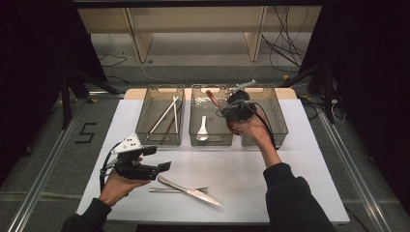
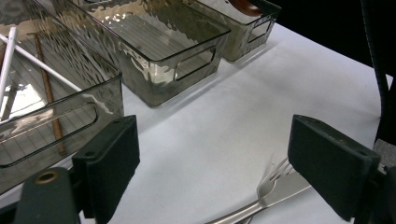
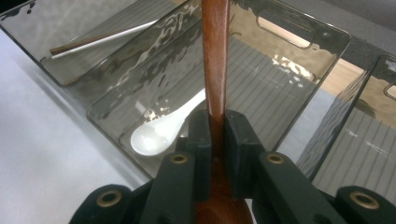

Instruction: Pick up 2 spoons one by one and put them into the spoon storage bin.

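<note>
White table (image 1: 300, 169) under the high view holds three clear bins along its far edge. Over the middle bin (image 1: 211, 140) the right gripper (image 1: 231, 112) pinches a brown wooden spoon (image 1: 212, 99). By the near edge, the left gripper (image 1: 159, 158) waits wide open beside a knife (image 1: 191, 192).

Left gripper view – a fork (image 2: 266, 196) lies between its open jaws, untouched.

Right gripper view – the spoon handle (image 3: 215, 60) sticks up long and thin, so it could tip, slip out, or land on the white spoon (image 3: 161, 130) below.
</note>
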`<action>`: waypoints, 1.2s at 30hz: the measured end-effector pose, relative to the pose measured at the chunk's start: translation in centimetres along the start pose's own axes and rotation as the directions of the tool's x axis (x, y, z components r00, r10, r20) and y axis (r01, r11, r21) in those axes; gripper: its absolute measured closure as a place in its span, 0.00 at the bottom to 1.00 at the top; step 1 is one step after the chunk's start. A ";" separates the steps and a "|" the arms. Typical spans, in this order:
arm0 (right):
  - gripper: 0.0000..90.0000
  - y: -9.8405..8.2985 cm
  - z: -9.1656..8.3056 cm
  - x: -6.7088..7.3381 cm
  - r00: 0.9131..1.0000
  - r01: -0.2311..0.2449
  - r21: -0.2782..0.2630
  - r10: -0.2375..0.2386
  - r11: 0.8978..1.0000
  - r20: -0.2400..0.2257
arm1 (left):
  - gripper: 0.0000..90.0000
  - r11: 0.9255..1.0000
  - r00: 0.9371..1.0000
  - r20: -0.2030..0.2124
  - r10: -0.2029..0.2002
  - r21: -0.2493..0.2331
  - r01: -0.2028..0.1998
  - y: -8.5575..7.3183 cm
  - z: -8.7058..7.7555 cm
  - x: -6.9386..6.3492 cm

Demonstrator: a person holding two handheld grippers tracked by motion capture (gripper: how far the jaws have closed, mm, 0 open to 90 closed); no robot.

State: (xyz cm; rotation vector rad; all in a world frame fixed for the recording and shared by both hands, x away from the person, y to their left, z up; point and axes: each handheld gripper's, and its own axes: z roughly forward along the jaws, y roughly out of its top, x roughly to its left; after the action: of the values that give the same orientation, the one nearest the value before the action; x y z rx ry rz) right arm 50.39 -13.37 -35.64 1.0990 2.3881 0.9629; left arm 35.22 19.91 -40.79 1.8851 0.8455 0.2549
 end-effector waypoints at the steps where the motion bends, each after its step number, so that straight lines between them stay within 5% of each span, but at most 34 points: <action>1: 0.91 0.1 0.1 0.0 1.000 -0.003 0.000 0.003 1.000 0.001 | 0.18 1.000 1.000 0.001 -0.001 0.000 0.001 0.0 0.0 0.0; 36: 0.91 1.9 4.5 0.0 0.999 -0.044 0.040 0.044 0.998 0.017 | 0.18 1.000 1.000 0.007 0.013 0.008 -0.013 0.1 0.2 -0.2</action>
State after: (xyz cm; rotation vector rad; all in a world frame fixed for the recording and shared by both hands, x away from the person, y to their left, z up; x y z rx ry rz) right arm 53.90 -10.45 -37.51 1.1743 2.3894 0.9199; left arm 35.25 19.62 -40.77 1.8983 0.8316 0.2534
